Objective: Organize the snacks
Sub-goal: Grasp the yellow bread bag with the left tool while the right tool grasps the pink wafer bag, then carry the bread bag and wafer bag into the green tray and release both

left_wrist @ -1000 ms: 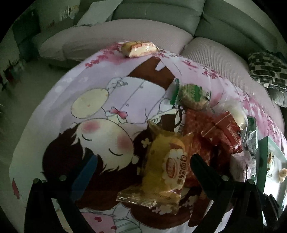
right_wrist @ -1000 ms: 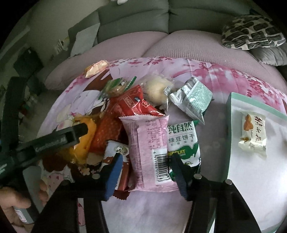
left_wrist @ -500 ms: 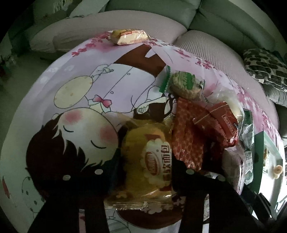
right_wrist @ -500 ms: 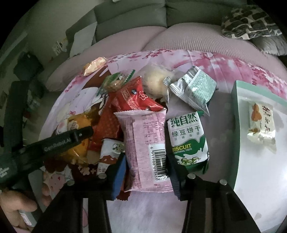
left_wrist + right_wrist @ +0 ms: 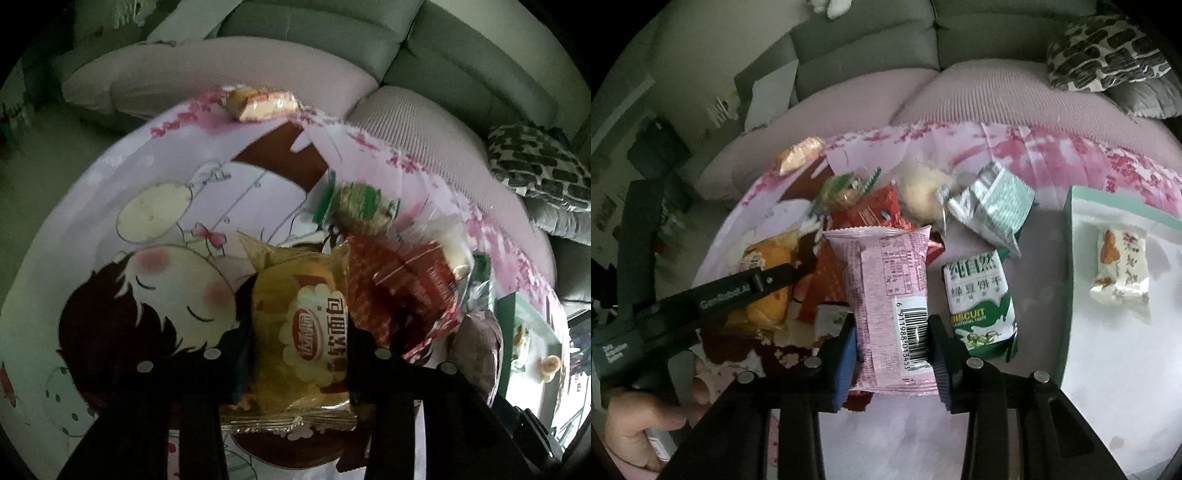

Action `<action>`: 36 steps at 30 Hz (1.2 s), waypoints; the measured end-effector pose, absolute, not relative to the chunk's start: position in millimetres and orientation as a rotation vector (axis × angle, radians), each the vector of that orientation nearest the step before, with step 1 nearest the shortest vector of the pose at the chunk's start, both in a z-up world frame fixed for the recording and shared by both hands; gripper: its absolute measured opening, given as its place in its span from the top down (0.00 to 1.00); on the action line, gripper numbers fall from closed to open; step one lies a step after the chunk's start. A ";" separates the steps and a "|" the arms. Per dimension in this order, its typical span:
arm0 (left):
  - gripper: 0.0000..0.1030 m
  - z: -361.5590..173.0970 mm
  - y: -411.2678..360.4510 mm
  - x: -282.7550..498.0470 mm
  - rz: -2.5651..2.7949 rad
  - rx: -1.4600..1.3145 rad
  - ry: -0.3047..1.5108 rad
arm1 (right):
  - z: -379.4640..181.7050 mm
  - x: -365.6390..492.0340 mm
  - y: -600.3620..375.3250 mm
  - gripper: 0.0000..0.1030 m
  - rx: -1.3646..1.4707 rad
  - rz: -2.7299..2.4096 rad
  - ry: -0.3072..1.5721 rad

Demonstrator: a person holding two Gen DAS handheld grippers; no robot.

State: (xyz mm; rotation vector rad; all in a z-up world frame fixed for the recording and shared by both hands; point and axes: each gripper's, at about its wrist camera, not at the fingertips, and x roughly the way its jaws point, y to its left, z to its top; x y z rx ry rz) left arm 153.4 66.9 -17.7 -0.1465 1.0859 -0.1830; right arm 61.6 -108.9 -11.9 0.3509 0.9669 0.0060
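In the left wrist view, the left gripper point(image 5: 299, 354) is clamped on a yellow bread packet point(image 5: 301, 332) at lower centre of the frame, both fingers pressed against its sides. Red snack packets point(image 5: 399, 291) lie just to its right, and a green-wrapped biscuit point(image 5: 354, 203) sits above them on the cartoon-print cloth point(image 5: 155, 229). A small orange-and-white packet point(image 5: 262, 103) rests at the cloth's far edge, upper centre.

In the right wrist view, the right gripper point(image 5: 892, 354) is closed on a pink packet point(image 5: 890, 302) near its barcode end, at lower centre. A green biscuit pack point(image 5: 979, 299) lies just right of it, apart from the finger. A white nut-candy packet point(image 5: 1119, 269) lies in the tray point(image 5: 1067, 295) at right.
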 end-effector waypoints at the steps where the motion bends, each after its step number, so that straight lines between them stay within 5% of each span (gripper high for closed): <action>1: 0.59 -14.5 67.3 153.1 -0.185 -0.151 1.079 | -8.2 60.3 -109.4 0.62 0.353 0.004 0.961; 36: 0.59 43.7 -53.9 103.1 -0.504 -0.010 0.948 | 30.0 1.1 -258.6 0.62 0.497 -0.449 0.850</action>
